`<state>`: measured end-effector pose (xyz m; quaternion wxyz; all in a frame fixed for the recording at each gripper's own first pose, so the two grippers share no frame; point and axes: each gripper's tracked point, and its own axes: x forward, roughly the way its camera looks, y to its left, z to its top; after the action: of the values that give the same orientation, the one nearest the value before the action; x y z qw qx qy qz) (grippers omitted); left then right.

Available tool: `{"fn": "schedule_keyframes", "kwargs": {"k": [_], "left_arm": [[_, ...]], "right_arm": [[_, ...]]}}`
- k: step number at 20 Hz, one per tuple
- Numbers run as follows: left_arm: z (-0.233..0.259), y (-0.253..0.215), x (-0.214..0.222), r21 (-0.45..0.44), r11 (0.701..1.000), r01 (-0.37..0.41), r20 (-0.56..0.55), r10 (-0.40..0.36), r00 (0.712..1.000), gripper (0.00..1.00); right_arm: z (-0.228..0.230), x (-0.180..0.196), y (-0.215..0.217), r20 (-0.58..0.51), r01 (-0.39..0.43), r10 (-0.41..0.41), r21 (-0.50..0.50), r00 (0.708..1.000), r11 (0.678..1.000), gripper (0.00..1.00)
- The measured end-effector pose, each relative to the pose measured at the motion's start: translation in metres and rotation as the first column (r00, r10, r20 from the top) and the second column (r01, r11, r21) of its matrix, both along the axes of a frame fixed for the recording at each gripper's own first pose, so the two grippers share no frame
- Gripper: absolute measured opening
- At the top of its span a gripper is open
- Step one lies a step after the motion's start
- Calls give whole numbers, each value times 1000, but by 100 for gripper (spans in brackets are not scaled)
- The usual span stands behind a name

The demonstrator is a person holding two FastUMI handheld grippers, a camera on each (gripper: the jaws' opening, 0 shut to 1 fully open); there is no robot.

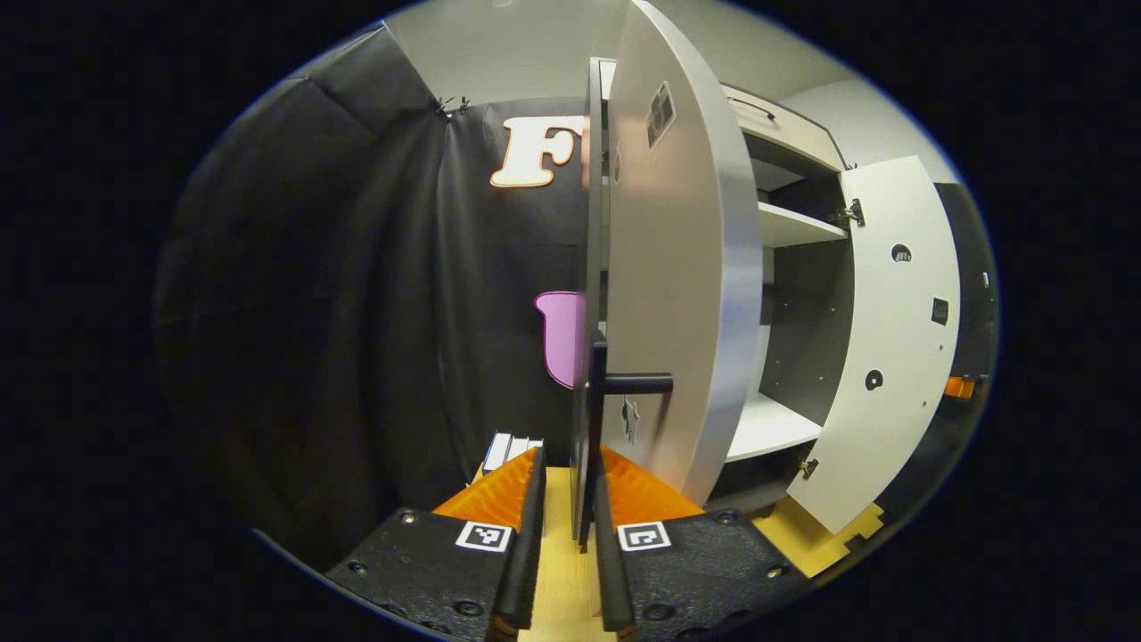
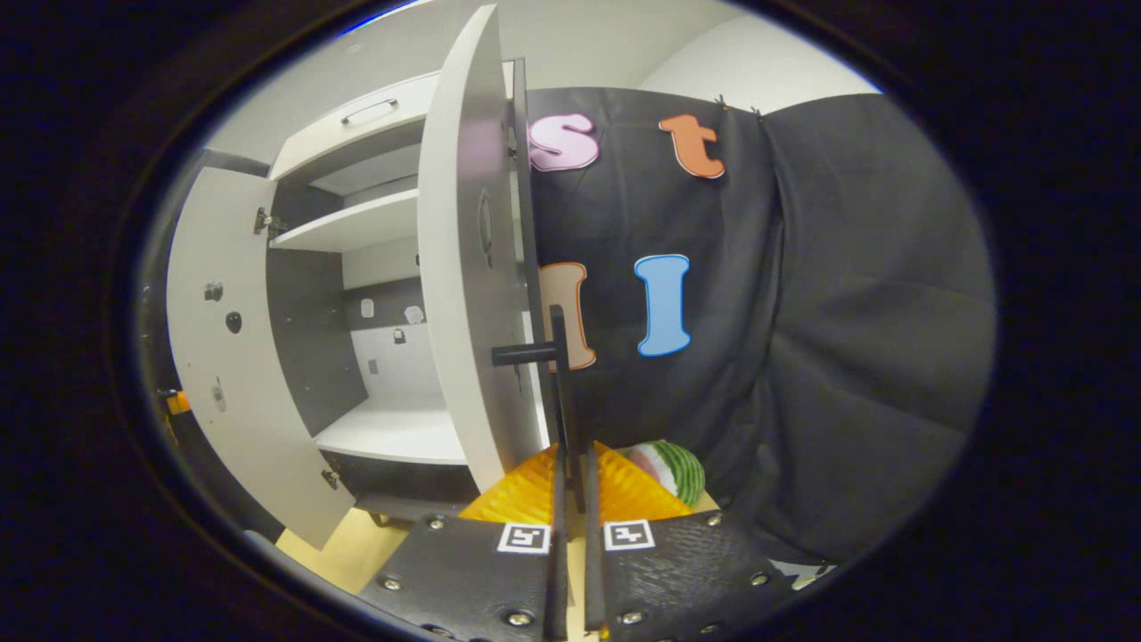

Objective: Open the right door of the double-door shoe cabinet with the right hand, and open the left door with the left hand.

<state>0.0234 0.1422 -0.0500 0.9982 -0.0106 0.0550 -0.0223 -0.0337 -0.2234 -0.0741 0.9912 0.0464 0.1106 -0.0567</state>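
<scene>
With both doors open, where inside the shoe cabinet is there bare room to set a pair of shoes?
The bottom shelf looks bare between the dark side wall and the right door; so does the upper shelf. It's crowded at the door edges, where each gripper clamps a handle.

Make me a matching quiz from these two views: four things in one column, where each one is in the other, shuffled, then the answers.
1. left door handle
2. right door handle
3. upper shelf
4. striped round thing

A. on the floor by the black cloth
B. inside the cabinet
C. between the left gripper fingers
D. between the right gripper fingers

Pairs: 1-C, 2-D, 3-B, 4-A
</scene>
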Motion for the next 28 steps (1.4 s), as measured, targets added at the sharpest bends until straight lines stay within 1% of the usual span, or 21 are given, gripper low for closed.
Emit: {"fn": "schedule_keyframes", "kwargs": {"k": [1, 2, 3, 4, 5, 6, 7, 9, 10, 11, 12, 13, 21, 22, 23, 26, 28], "left_arm": [[0, 5, 0, 0, 1000, -8, 1, 8, 1000, 36], [0, 9, 1, -4, 1000, -17, 1, 17, 1000, 48], [0, 11, -1, -7, 1000, -22, 0, 22, 1000, 60], [1, 11, -1, -9, 1000, -24, 2, 24, 1000, 68], [0, 12, -1, -8, 1000, -25, 0, 25, 1000, 76], [-1, 13, 0, -8, 1000, -26, 3, 26, 1000, 84], [0, 13, 0, -8, 1000, -26, 2, 26, 1000, 81], [0, 13, 0, -4, 1000, -28, 4, 28, 1000, 81], [0, 13, 0, -5, 1000, -28, 4, 28, 1000, 81], [0, 13, 0, -6, 1000, -30, 3, 30, 1000, 86], [0, 13, 0, -6, 999, -31, 4, 31, 999, 82], [-1, 13, 0, -5, 999, -33, 3, 33, 999, 86], [0, 13, -2, 2, 1000, -22, 0, 22, 1000, 86], [1, 14, -4, 3, 1000, -22, 4, 22, 1000, 81], [2, 16, -6, 3, 1000, -26, 7, 26, 1000, 86], [3, 22, -20, -3, 999, -42, 12, 43, 999, 87], [3, 22, -28, -1, 999, -51, 6, 51, 999, 92]], "right_arm": [[0, 0, -2, 1, 6, -6, -1, 1000, 1000, 8], [-2, 2, -3, 0, 7, -7, -1, 1000, 1000, 10], [-2, 2, -5, -2, 13, -13, -1, 1000, 1000, 16], [-2, 2, -8, -3, 25, -25, -6, 1000, 1000, 17], [-2, 0, -14, -5, 47, -47, -15, 999, 999, 23], [-2, -3, -19, -1, 61, -62, -22, 998, 998, 32], [-1, -4, -22, -2, 69, -70, -22, 998, 997, 41], [-2, -5, -26, 3, 79, -79, -12, 997, 997, 59], [-2, -6, -26, 4, 81, -81, -5, 997, 997, 71], [-2, -5, -26, 6, 80, -80, 3, 997, 997, 83], [-3, -5, -25, 7, 80, -80, 8, 997, 997, 83], [-2, -6, -26, 10, 83, -83, 9, 997, 997, 75], [3, -9, -23, 25, 69, -69, 9, 997, 998, 75], [4, -10, -22, 29, 64, -64, 8, 997, 998, 75], [5, -12, -21, 33, 62, -62, 6, 998, 998, 75], [8, -17, -18, 36, 65, -65, -5, 997, 998, 75], [11, -22, -14, 41, 68, -68, -14, 997, 998, 75]]}}
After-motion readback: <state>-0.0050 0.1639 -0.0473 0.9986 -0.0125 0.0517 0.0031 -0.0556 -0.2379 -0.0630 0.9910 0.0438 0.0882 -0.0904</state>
